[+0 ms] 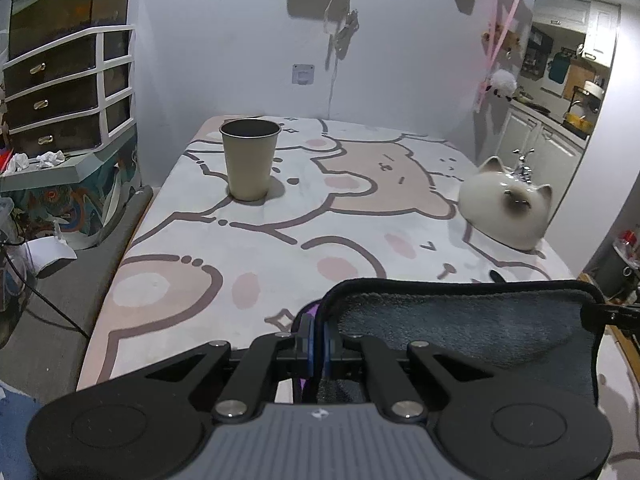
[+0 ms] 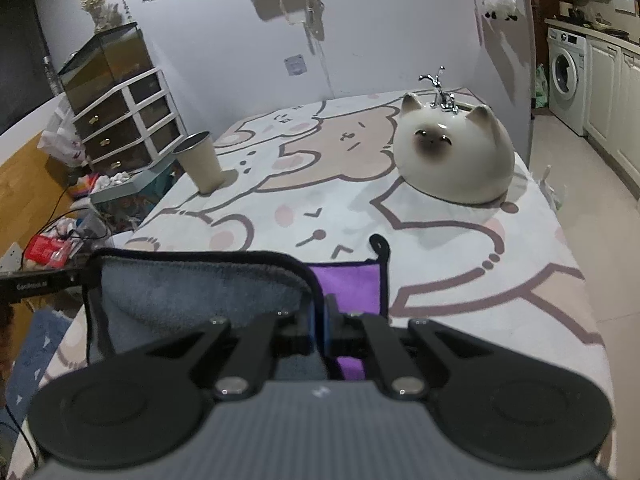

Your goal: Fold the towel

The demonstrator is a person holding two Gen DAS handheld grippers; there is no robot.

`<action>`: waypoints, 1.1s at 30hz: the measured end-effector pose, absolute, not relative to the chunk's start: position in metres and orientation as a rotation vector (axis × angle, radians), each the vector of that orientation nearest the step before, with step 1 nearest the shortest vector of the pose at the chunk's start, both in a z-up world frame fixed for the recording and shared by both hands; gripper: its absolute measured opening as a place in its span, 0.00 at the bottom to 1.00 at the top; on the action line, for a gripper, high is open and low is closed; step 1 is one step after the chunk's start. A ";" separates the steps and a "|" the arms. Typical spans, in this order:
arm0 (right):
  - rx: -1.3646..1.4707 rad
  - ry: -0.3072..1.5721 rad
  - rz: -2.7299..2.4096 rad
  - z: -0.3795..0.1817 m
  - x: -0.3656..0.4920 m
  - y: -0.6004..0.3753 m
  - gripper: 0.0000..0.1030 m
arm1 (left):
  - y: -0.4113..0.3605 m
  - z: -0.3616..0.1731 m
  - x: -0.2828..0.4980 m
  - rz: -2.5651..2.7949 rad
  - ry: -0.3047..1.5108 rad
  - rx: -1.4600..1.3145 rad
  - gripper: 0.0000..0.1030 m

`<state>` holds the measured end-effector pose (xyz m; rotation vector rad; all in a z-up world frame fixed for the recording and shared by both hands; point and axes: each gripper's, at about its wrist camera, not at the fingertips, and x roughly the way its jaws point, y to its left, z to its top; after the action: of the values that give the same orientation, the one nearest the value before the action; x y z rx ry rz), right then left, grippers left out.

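Note:
The towel (image 1: pixel 460 320) is grey on one side and purple on the other, with a black hem. It is lifted off the table between my two grippers, its grey side facing me. My left gripper (image 1: pixel 318 344) is shut on its left corner. My right gripper (image 2: pixel 319 330) is shut on the right corner of the towel (image 2: pixel 200 288). The purple side (image 2: pixel 348 284) still lies flat on the table beyond the right gripper, with a black hanging loop (image 2: pixel 380 246) at its far corner.
The table (image 1: pixel 240 248) has a cartoon bear cloth. A beige cup (image 1: pixel 249 158) stands far left and a white cat-shaped ceramic dome (image 1: pixel 506 204) far right, also in the right wrist view (image 2: pixel 454 156). A drawer unit (image 1: pixel 68 88) stands left of the table.

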<state>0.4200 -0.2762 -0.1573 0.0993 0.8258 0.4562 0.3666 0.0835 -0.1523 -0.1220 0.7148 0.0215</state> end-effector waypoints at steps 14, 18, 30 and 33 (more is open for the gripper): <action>0.114 0.867 0.426 -0.191 0.476 -0.262 0.05 | 0.085 -0.187 0.424 0.047 0.785 -0.075 0.05; 0.115 0.893 0.400 -0.200 0.485 -0.259 0.05 | 0.083 -0.195 0.434 0.045 0.803 -0.052 0.05; 0.099 0.901 0.380 -0.210 0.497 -0.251 0.05 | 0.084 -0.200 0.451 0.039 0.823 -0.027 0.08; 0.100 0.889 0.367 -0.212 0.496 -0.250 0.12 | 0.083 -0.203 0.453 0.050 0.862 -0.033 0.27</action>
<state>0.4958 -0.2498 -0.2115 0.1003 0.8886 0.3674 0.4528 0.0830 -0.2032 -0.0329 0.8623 0.0501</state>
